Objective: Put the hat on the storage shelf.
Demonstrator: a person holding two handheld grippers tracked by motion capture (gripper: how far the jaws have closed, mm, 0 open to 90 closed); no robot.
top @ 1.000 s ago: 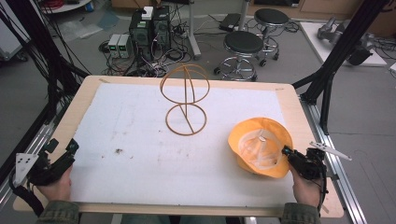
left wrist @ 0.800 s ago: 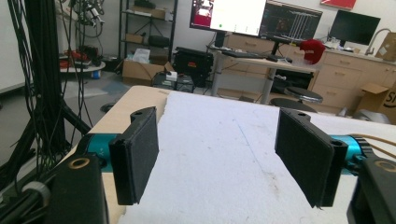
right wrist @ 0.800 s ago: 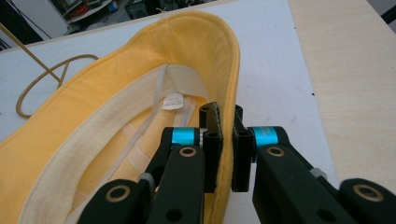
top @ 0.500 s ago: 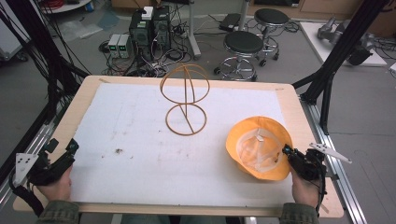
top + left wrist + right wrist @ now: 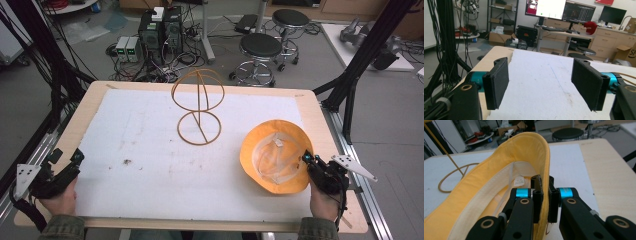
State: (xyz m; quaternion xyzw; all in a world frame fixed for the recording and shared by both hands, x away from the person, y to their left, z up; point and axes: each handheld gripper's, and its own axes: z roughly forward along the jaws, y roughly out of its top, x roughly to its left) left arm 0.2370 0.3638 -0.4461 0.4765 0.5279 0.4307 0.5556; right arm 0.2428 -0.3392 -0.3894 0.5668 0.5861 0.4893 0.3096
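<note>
A yellow bucket hat [image 5: 276, 154] lies upside down on the white mat at the right, its pale lining and tag up. My right gripper [image 5: 306, 159] is shut on the hat's brim [image 5: 545, 172] at its right edge, the two pads pinching the yellow cloth between them [image 5: 544, 195]. A wooden wire hat stand [image 5: 198, 106], a dome on a ring base, stands at the middle back of the mat. My left gripper [image 5: 67, 157] rests at the table's front left corner, jaws wide open [image 5: 544, 86] over bare mat.
The white mat [image 5: 150, 150] covers most of the wooden table [image 5: 320, 125]. A dark speck [image 5: 127, 161] lies on the mat left of centre. Stools [image 5: 260, 47] and computer boxes [image 5: 150, 30] stand on the floor beyond the far edge.
The hat has shifted slightly left and its brim has lifted a little in the right gripper's hold. The left gripper has not moved.
</note>
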